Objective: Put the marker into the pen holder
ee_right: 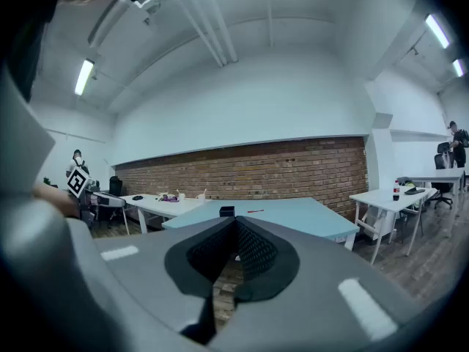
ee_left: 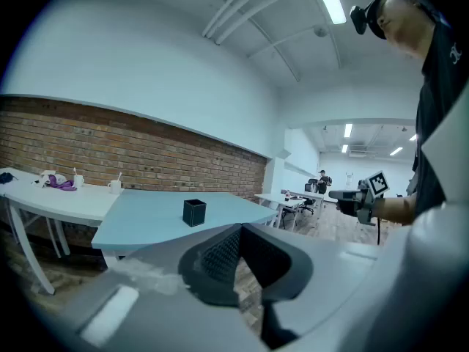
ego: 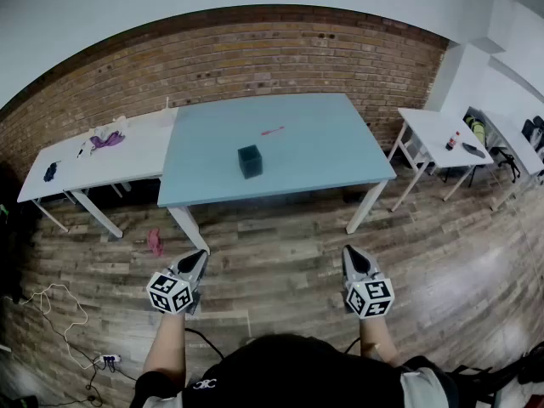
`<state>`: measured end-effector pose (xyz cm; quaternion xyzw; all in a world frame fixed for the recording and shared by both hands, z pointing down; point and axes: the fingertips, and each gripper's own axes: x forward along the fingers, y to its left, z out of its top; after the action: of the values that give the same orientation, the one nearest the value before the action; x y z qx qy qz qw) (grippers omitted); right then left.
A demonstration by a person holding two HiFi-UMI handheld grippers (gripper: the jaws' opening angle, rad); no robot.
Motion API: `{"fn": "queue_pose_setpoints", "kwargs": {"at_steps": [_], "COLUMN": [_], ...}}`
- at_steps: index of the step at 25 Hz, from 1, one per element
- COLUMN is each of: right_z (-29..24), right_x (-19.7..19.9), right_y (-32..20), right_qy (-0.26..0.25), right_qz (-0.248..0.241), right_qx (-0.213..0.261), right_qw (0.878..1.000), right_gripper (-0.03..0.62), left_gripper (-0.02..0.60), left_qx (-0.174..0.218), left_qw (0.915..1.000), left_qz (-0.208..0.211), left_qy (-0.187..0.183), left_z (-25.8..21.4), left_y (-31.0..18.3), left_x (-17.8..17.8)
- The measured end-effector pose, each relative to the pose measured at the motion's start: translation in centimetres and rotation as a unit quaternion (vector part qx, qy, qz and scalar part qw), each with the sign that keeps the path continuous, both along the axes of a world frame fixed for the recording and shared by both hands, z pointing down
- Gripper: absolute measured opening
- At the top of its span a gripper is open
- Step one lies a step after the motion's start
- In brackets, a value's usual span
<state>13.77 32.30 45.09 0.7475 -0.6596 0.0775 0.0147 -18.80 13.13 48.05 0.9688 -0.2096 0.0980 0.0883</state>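
Observation:
A dark square pen holder (ego: 250,161) stands near the middle of the light blue table (ego: 340,155). A pink marker (ego: 273,131) lies on the table beyond it, toward the brick wall. Both grippers hang over the wooden floor, well short of the table. My left gripper (ego: 197,260) has its jaws together with nothing between them. My right gripper (ego: 353,256) is shut and empty too. The pen holder (ee_left: 194,213) shows in the left gripper view, past the closed jaws. In the right gripper view the pen holder (ee_right: 227,211) and the marker (ee_right: 255,211) sit far off on the table.
A white table (ego: 102,161) with cups and small items adjoins the blue one on the left. Another white table (ego: 433,134) with a bottle stands at the right. Cables and a power strip (ego: 106,360) lie on the floor at the left, and a pink rag (ego: 155,241) by the table leg.

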Motion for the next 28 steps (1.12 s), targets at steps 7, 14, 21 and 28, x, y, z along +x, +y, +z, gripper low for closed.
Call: {"fn": "queue_pose_setpoints", "kwargs": {"at_steps": [7, 14, 21, 28], "right_z": [0.1, -1.5, -0.4, 0.4], "right_x": [-2.3, -3.3, -4.9, -3.8], "right_y": [-0.1, 0.3, 0.2, -1.2], "right_qy": [0.005, -0.038, -0.018, -0.006], "right_qz": [0.017, 0.059, 0.065, 0.062], "right_qx": [0.002, 0.070, 0.050, 0.046], "right_qw": [1.000, 0.995, 0.996, 0.997], "right_gripper": [0.006, 0.006, 0.006, 0.006], "left_gripper": [0.005, 0.005, 0.005, 0.005], "left_qx": [0.000, -0.002, -0.007, -0.008], "left_qw": [1.0000, 0.9997, 0.9996, 0.9993], "left_qz": [0.006, 0.021, 0.025, 0.035], "left_qy": [0.001, 0.009, 0.008, 0.008], "left_z": [0.7, 1.2, 2.5, 3.0], "left_y": [0.5, -0.7, -1.6, -3.2], "left_x": [-2.0, -3.8, -5.0, -3.2]}}
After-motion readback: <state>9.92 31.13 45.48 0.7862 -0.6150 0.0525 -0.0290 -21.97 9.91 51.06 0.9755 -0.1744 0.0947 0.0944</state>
